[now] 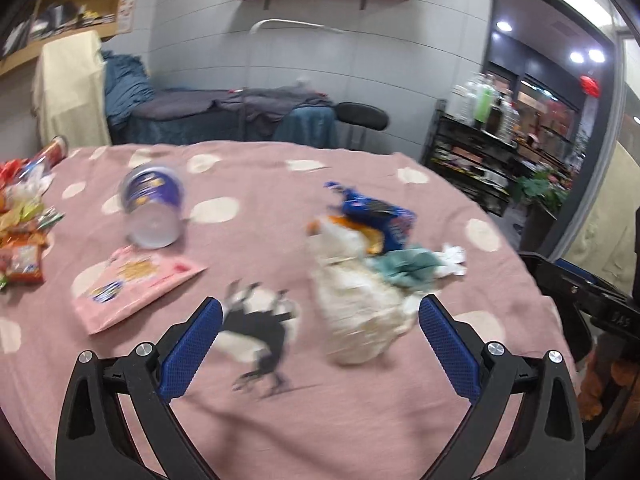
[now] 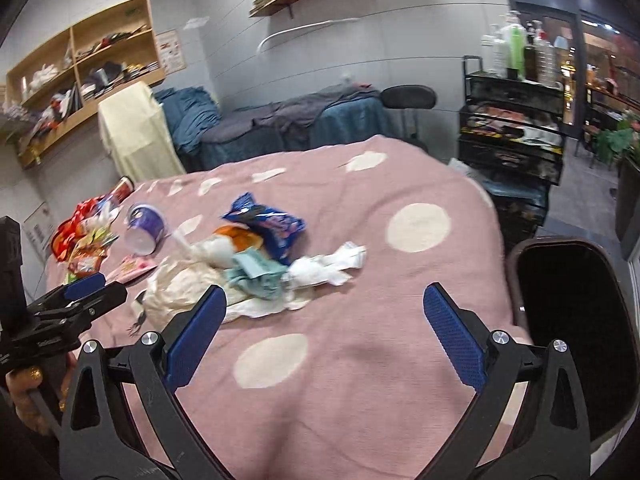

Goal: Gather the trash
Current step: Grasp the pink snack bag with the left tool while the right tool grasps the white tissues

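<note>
Both the left gripper [image 1: 320, 316] and the right gripper [image 2: 325, 307] have fingers spread wide, holding nothing. The trash pile [image 2: 256, 256] lies on the pink dotted tablecloth [image 2: 360, 360], at 11 o'clock from the right gripper.

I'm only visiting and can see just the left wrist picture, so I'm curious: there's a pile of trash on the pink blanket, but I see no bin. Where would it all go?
Observer: The right wrist view shows a dark bin. It stands just past the right edge of the blanket.
Operator: And the other gripper, is it already carrying something?
Observer: No. The right gripper is open and empty, over bare blanket just short of the pile.
Operator: Which piece lies closest to the bin?
Observer: A crumpled white wrapper at the right end of the pile.
</note>
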A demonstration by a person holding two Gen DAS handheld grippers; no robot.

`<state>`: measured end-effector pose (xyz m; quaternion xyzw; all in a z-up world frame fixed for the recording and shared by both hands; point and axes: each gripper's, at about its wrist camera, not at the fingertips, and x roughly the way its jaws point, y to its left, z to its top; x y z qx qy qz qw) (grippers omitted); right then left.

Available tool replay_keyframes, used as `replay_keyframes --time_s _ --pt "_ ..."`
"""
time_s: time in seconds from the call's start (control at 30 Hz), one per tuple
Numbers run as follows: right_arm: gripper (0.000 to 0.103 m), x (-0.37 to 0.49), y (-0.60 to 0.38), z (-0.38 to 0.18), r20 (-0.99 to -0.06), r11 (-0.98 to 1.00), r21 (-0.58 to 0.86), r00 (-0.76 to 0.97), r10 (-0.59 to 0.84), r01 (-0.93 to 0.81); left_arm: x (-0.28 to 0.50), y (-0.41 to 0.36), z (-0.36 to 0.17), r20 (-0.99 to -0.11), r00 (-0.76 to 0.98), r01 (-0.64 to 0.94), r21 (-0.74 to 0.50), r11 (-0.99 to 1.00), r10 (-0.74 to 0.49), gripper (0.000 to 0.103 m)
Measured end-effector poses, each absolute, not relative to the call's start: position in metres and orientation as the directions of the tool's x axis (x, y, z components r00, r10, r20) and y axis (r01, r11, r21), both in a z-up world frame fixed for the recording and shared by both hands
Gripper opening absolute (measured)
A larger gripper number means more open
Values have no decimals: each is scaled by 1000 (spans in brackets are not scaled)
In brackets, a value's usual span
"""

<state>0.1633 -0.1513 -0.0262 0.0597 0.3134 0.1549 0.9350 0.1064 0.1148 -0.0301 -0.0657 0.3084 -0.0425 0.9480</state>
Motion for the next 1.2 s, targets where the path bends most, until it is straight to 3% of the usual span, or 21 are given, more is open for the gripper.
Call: replay_keyframes --time_s 0.37,0.73,0.87,0.97,1.0,1.07,1.2 --pt "97 177 -85 -35 -637 899 176 650 414 -400 104 222 -34 -627 775 -201 -139 970 71 97" --pt "97 182 -24 -35 -696 793 95 530 485 -602 162 218 -67 -758 640 -68 107 992 126 97" --pt "97 192 11 -46 -746 755 66 470 472 -653 173 225 -80 -789 604 -53 103 993 114 81" --pt "95 208 30 -61 -804 758 68 415 427 -649 175 233 -83 -790 610 -62 31 998 63 70" --pt "90 212 33 -65 -817 758 82 392 423 -647 176 236 -83 -791 611 -70 3 998 45 67" --pt "63 220 34 -74 -840 769 106 357 409 -631 176 238 -83 -788 615 -77 -21 997 31 56" --pt "47 225 18 -71 -808 775 182 357 469 -606 172 231 -79 -775 627 -88 27 996 76 31"
